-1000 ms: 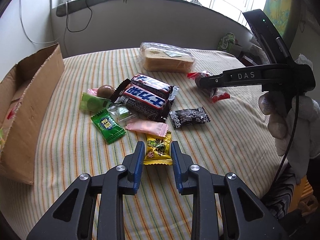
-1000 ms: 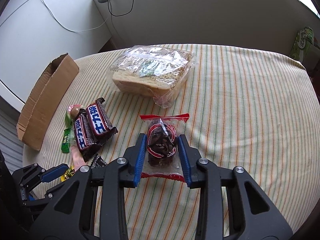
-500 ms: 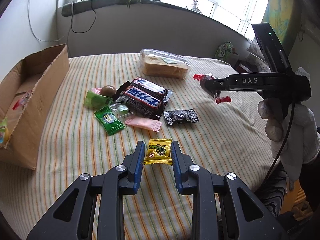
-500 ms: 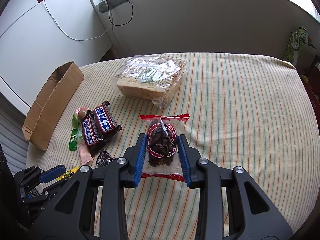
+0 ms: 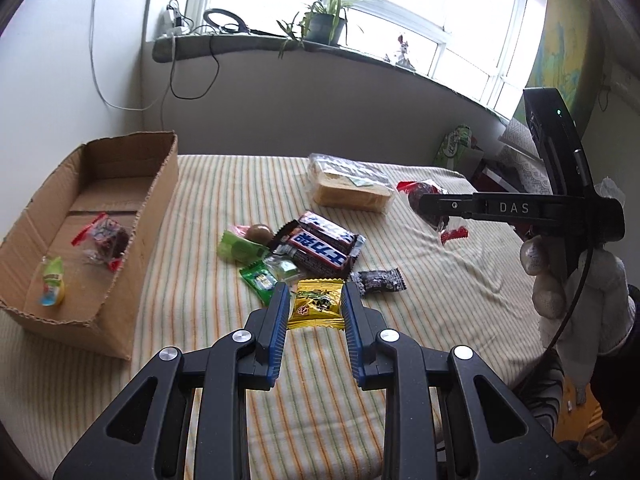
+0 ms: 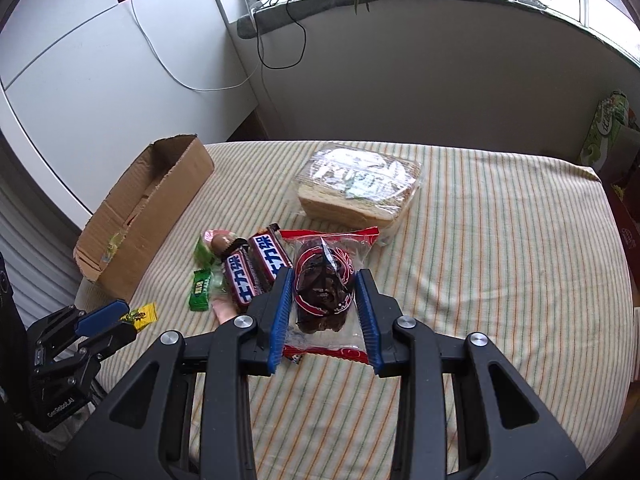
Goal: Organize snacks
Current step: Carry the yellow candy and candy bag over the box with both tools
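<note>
My left gripper [image 5: 316,300] is shut on a yellow candy packet [image 5: 317,306] and holds it above the striped table; it also shows in the right wrist view [image 6: 140,315]. My right gripper [image 6: 323,292] is shut on a red-edged packet of dark dried fruit [image 6: 323,284], lifted off the cloth; the packet shows in the left wrist view [image 5: 430,204]. An open cardboard box [image 5: 156,216] stands at the left and holds a red-edged packet [image 5: 104,236] and a small green-yellow sweet [image 5: 52,284]. A pile of snacks lies mid-table: two chocolate bars [image 5: 324,246], green packets [image 5: 258,278], a black candy [image 5: 378,280].
A wrapped sandwich [image 5: 350,186] lies at the far side of the table [image 5: 224,200]. A gloved hand [image 5: 560,280] holds the right gripper at the right edge. A wall and windowsill with cables and a plant stand behind. A green box [image 6: 608,136] sits off the table's far right.
Both grippers have risen and pulled back with their packets held. The left view now looks into the cardboard box. The table snacks have not moved.
</note>
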Demonstrator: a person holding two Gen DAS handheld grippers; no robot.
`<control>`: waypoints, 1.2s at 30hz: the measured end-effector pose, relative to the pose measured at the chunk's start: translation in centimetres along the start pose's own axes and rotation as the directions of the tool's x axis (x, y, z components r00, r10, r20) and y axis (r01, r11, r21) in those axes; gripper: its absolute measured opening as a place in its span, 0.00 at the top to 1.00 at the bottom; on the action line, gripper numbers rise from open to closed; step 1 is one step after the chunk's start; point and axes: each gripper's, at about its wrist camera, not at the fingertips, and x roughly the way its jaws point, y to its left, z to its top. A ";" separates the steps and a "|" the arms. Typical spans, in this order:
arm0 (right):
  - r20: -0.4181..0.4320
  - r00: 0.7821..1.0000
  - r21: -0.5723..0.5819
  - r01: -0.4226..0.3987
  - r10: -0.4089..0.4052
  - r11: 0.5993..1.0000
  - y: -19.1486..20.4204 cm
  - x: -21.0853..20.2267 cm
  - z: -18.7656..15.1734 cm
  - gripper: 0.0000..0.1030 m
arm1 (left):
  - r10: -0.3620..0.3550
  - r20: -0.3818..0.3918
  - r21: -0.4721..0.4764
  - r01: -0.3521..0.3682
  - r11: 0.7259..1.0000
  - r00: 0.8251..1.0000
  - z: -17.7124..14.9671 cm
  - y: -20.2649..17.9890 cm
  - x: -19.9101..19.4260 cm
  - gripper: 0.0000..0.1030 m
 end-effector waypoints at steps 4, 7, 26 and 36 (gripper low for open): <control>0.009 1.000 -0.034 -0.015 0.016 0.999 2.1 0.0 0.8 0.68 | 0.030 0.042 -0.026 -0.029 0.999 0.999 0.7 1.7 -1.4 0.76; 0.013 1.000 -0.061 -0.025 0.026 0.998 3.6 0.2 1.6 0.68 | 0.061 0.067 -0.054 -0.057 0.997 0.996 1.0 3.4 -2.3 0.76; 0.001 0.996 -0.213 -0.090 0.092 0.973 13.2 5.0 6.9 0.68 | 0.207 0.094 -0.147 -0.192 0.970 0.974 1.3 11.6 -3.7 0.76; -0.034 0.991 -0.272 -0.134 0.129 0.953 18.1 9.1 8.7 0.68 | 0.237 0.070 -0.150 -0.224 0.963 0.969 1.2 13.5 -3.0 0.76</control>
